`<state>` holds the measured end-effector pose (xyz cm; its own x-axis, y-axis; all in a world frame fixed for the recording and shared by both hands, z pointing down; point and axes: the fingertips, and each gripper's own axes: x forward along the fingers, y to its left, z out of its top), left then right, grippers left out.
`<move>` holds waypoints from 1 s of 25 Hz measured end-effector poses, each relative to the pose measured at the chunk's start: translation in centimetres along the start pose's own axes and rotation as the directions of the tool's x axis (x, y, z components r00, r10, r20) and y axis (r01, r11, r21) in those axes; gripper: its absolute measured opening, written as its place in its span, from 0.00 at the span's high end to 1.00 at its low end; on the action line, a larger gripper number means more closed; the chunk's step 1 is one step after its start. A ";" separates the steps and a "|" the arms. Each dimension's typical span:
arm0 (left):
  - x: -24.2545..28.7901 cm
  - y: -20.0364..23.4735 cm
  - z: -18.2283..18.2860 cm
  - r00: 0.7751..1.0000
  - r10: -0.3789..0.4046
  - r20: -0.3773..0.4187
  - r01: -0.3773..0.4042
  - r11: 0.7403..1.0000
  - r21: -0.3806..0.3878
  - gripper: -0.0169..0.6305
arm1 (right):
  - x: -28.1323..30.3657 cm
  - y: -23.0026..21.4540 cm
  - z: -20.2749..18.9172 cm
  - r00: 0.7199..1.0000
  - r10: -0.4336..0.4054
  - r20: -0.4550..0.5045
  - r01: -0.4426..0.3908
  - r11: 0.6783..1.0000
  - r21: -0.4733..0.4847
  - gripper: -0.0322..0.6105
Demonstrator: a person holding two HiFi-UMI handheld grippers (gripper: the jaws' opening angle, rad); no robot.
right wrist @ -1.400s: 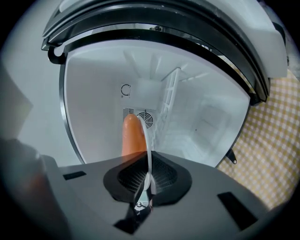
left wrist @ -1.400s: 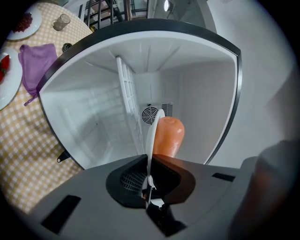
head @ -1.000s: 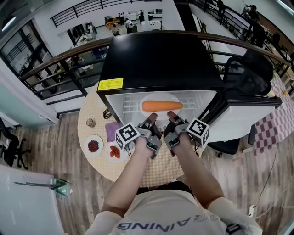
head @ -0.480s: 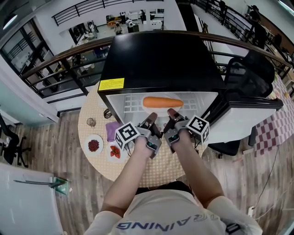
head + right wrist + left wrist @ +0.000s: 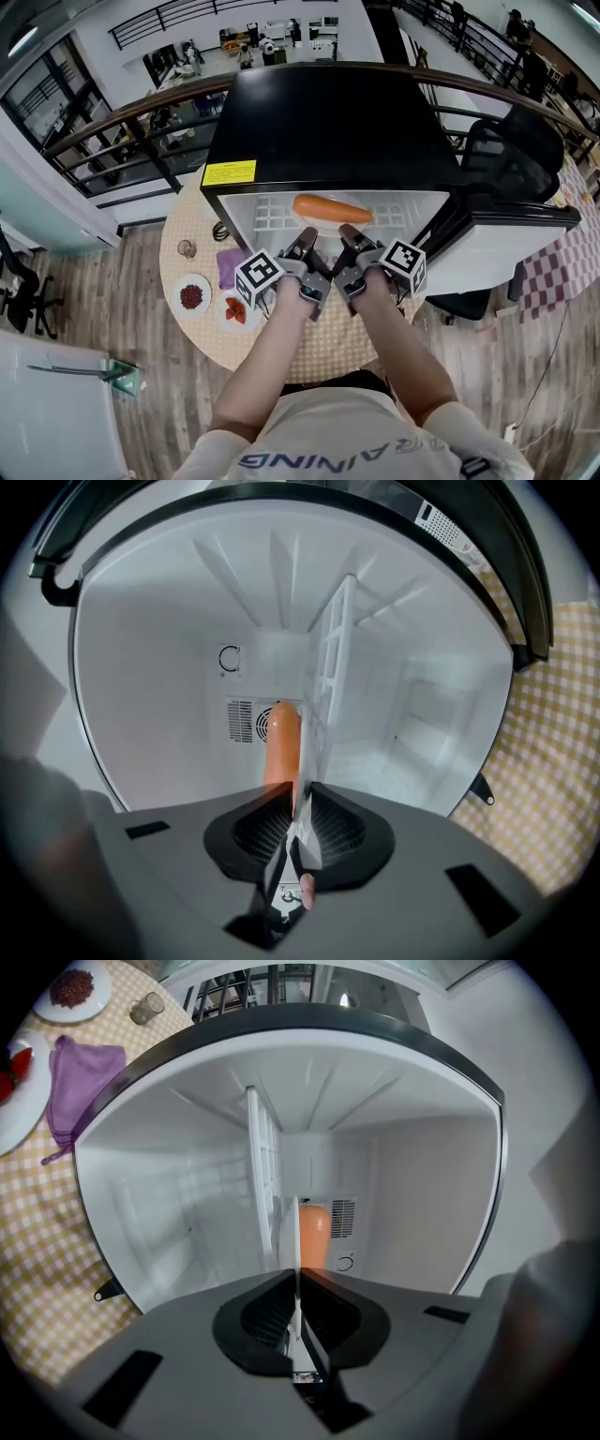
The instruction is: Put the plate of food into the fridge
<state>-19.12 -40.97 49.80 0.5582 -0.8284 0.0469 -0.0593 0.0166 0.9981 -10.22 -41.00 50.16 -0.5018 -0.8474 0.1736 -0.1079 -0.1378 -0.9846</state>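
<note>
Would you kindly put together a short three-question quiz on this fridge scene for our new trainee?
1. True or false: the left tool and the right tool are each shut on the rim of the plate.
2. Where does the purple cloth lie relative to the fridge? A) inside it; B) beside it, on the checked table; C) on top of it.
3. Fill in: the food on the plate is a ____.

Key: 1 true; 2 B; 3 carrot.
</note>
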 end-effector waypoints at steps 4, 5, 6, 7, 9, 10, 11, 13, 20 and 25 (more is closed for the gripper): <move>0.2 0.0 0.0 1.000 0.004 0.000 -0.004 1.000 0.010 0.94 | -0.3 0.0 -0.5 1.000 0.013 -0.026 -0.013 1.000 0.001 0.86; 0.3 0.0 0.0 1.000 0.005 -0.002 -0.005 1.000 0.013 0.94 | -0.4 0.1 -0.7 0.999 0.018 -0.034 -0.018 1.000 0.002 0.86; 0.4 0.0 -0.1 1.000 0.005 -0.004 -0.005 1.000 0.013 0.94 | -0.5 0.1 -0.9 0.999 0.021 -0.038 -0.021 1.000 0.001 0.86; 0.5 0.0 -0.2 1.000 0.005 -0.004 -0.005 1.000 0.012 0.94 | -0.6 0.1 -1.0 0.999 0.022 -0.036 -0.022 1.000 -0.004 0.86; 0.7 0.1 -0.3 1.000 0.006 -0.003 -0.006 1.000 0.011 0.94 | -0.7 0.1 -0.7 1.000 0.019 -0.022 -0.019 1.000 -0.016 0.87; 0.8 0.1 -0.3 1.000 0.007 -0.002 -0.007 1.000 0.011 0.94 | -0.7 0.1 -0.5 1.000 0.018 -0.016 -0.019 1.000 -0.020 0.87; 0.9 0.1 -0.3 1.000 0.009 -0.002 -0.009 1.000 0.012 0.94 | -0.7 0.1 -0.3 1.000 0.019 -0.012 -0.019 1.000 -0.022 0.87; 1.0 0.2 -0.3 1.000 0.014 -0.003 -0.014 1.000 0.010 0.94 | -0.5 0.0 -0.1 1.000 0.018 -0.007 -0.018 1.000 -0.012 0.88; 1.4 0.5 0.1 1.000 0.016 0.002 -0.016 1.000 0.010 0.94 | 0.2 -0.1 0.3 1.000 0.030 0.009 -0.030 0.999 0.018 0.89; 1.7 0.2 0.4 1.000 0.012 -0.001 -0.012 1.000 0.022 0.94 | 0.8 0.2 0.6 0.999 0.035 0.020 -0.036 0.999 0.038 0.89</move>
<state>-18.50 -42.65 50.03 0.5584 -0.8275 0.0590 -0.0840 0.0144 0.9964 -10.09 -42.01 50.08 -0.4878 -0.8619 0.1387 -0.0571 -0.1271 -0.9903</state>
